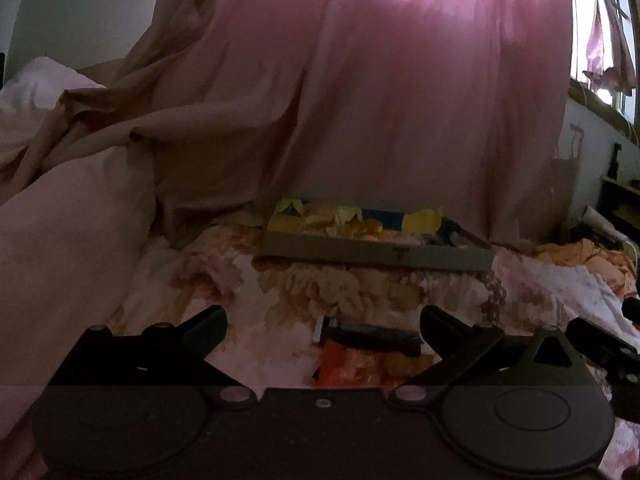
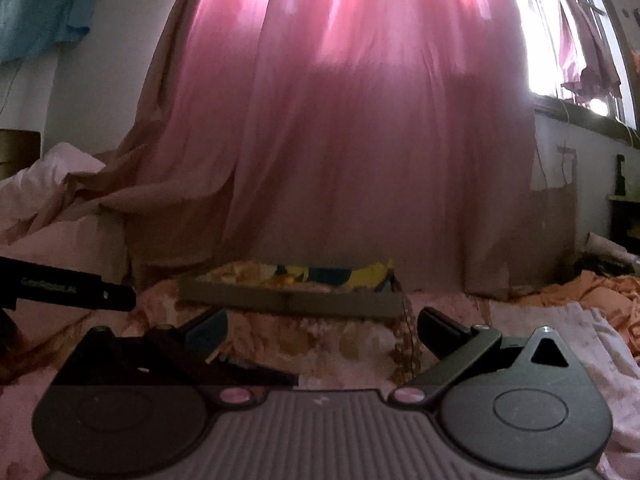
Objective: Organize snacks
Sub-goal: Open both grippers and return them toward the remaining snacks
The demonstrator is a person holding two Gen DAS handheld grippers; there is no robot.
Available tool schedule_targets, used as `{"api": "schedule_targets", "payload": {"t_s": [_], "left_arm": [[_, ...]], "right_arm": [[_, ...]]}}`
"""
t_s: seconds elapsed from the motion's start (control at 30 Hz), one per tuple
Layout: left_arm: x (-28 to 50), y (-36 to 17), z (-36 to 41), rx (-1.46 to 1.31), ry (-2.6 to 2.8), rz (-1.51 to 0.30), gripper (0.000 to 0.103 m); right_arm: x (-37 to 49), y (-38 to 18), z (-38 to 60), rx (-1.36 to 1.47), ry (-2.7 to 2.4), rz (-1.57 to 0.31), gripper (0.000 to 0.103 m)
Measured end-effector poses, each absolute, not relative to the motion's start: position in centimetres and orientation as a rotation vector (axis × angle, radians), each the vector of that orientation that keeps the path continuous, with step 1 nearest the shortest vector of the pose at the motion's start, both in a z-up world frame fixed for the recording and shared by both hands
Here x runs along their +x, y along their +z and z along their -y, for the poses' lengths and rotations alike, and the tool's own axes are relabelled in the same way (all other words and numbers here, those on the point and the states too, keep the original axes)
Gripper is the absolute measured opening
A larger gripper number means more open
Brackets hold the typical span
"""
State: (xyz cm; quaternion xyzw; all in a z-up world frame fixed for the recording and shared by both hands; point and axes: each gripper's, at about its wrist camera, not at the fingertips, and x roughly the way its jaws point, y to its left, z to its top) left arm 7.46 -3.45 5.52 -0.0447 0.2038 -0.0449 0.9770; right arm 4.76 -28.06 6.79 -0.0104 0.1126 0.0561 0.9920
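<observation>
- Left wrist view: I hold the left tool (image 1: pixel 322 320) released, jaws spread wide and grasping nothing, low over the bed (image 1: pixel 360 288).
- Two loose snacks lie on the floral cover between the jaws: one dark packet (image 1: pixel 372 334) and, touching it on the near side, one orange packet (image 1: pixel 360 368). I judge the wide spread is meant to straddle these for pickup.
- One shallow cardboard tray (image 1: pixel 376 254) sits further along the bed against the pink curtain (image 1: pixel 400 100). It holds a pile of yellow, orange and blue snacks (image 1: pixel 352 224); the count is not legible.
- Right wrist view: the right tool (image 2: pixel 322 326) is likewise released and empty, aimed at the same tray (image 2: pixel 288 300), well short of it.
- The left tool's finger (image 2: pixel 80 290) shows at the left edge.
</observation>
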Motion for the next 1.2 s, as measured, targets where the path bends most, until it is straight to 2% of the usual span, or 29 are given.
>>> {"api": "schedule_targets", "payload": {"t_s": [0.4,1.2], "left_arm": [[6.0,2.9,2.8,-0.071,-0.114,-0.492,0.102],[8.0,-1.2,2.9,0.003,-0.136,-0.645,0.102]], "right_arm": [[2.2,5.0,27.5,-0.04,0.112,-0.367,0.103],[4.7,1.2,26.9,-0.034,0.121,-0.594,0.103]]}}
